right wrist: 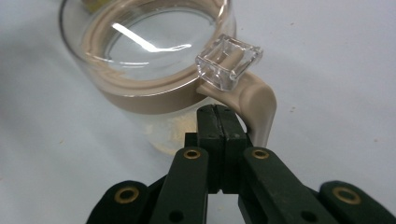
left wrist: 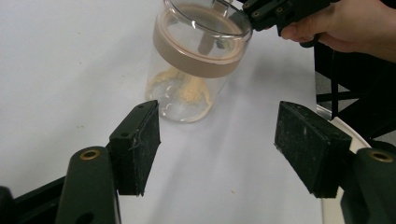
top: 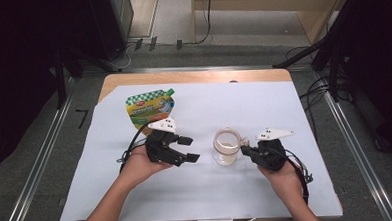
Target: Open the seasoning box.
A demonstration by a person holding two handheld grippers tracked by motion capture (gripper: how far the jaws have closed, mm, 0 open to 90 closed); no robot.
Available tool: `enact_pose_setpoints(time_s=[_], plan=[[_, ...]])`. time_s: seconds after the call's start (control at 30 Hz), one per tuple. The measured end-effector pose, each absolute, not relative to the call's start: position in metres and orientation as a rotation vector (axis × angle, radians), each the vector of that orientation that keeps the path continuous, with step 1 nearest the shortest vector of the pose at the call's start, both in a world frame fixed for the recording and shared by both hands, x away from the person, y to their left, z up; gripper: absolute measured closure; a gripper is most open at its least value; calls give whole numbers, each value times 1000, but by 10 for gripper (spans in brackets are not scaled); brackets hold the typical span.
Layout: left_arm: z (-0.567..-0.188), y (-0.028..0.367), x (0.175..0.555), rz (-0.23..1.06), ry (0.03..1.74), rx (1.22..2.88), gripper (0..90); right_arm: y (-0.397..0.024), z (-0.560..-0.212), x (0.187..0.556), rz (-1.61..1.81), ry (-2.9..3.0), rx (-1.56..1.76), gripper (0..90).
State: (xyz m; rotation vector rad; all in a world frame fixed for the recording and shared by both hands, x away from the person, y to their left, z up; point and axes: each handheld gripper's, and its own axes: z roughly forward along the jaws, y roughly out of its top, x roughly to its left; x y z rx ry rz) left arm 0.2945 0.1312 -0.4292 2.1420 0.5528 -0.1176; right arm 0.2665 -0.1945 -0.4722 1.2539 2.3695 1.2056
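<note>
A clear glass jar with a beige lid ring stands on the white sheet, a little pale powder at its bottom. Its clear lid clasp sits on a beige strap on the side facing my right hand. My right gripper is shut with nothing between its jaws. Its tips lie against the jar's side just below the clasp, beside the strap. My left gripper is open to the jar's left and points at it. Its pads stand wide, short of the jar.
A green and yellow spouted pouch lies flat at the back left of the sheet, behind my left hand. The table's wooden edge shows at the back. Bare sheet lies in front of and behind the jar.
</note>
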Motion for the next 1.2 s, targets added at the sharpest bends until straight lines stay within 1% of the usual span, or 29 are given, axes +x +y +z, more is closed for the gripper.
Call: enact_pose_setpoints(time_s=[0.1,0.13,0.2,0.33,0.4,0.47,0.57,0.7,0.8,0.9,1.2], plan=[[-429,128,297,-136,544,2147,327,-196,-474,271,1207,2358,1254,900],[-429,124,298,-135,542,2163,346,-197,-476,275,1204,2348,1255,900],[-429,122,299,-120,540,2165,345,-197,-478,278,1208,2345,1250,900],[-428,117,302,-104,543,2151,314,-197,-483,285,1197,2334,1215,900],[-428,113,304,-118,531,2147,285,-195,-486,288,1182,2333,1210,900],[-428,108,308,-144,530,2149,272,-195,-490,292,1184,2339,1218,900],[-428,101,312,-134,522,2157,270,-194,-496,298,1195,2343,1228,900],[-426,95,316,-105,519,2137,270,-192,-500,301,1169,2356,1241,900],[-428,96,320,-139,529,2117,263,-193,-502,302,1192,2357,1258,900],[-429,97,320,-136,525,2119,246,-192,-503,302,1191,2381,1250,900],[-425,104,318,-120,506,2096,204,-164,-503,291,1217,2459,1166,900]])
